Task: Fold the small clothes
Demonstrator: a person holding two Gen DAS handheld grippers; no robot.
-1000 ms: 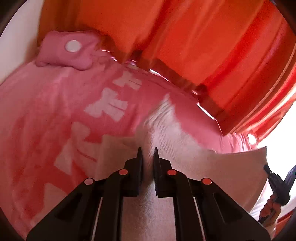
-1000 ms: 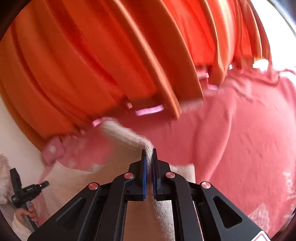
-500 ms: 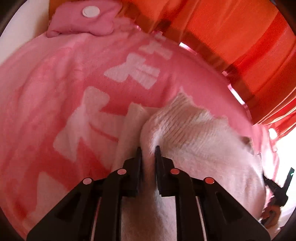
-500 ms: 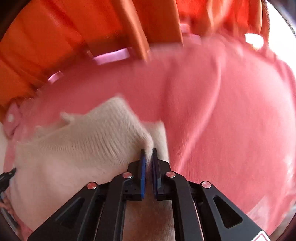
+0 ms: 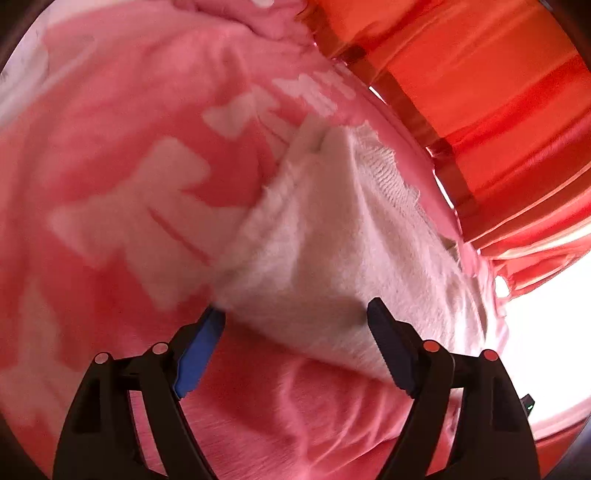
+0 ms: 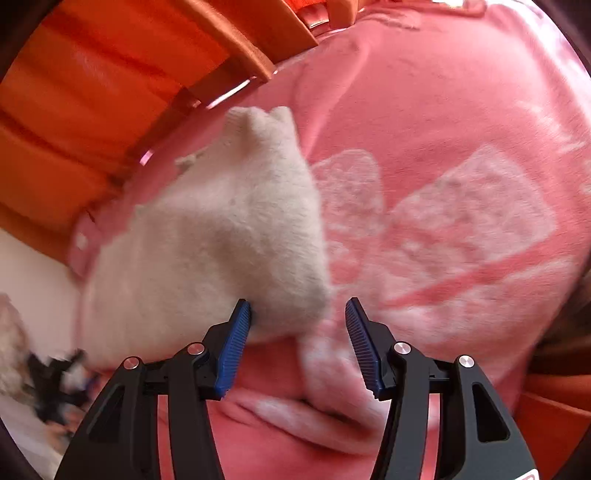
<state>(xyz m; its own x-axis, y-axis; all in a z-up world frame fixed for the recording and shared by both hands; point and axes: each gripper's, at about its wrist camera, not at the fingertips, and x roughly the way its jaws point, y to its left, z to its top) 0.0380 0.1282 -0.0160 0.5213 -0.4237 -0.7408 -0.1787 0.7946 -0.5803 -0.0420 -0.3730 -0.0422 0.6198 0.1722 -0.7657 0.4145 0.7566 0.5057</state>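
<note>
A small cream knit garment (image 5: 332,240) lies folded on a pink blanket (image 5: 110,166) with pale bow shapes. My left gripper (image 5: 295,343) is open and empty, its jaws spread just in front of the garment's near edge. In the right wrist view the same garment (image 6: 221,240) lies left of centre on the blanket (image 6: 443,147). My right gripper (image 6: 297,339) is open and empty, at the garment's near right corner. The left fingertip (image 6: 240,325) touches or nearly touches the knit.
Orange curtains (image 5: 480,92) hang behind the bed and also show in the right wrist view (image 6: 92,92). A pink cushion (image 5: 251,11) lies at the far edge. A white wall (image 6: 29,266) and the blurred other gripper (image 6: 55,380) are at left.
Both grippers were shut on the cream garment's corners and brought it down onto the blanket. Now both have opened and let it go, and it lies folded.
</note>
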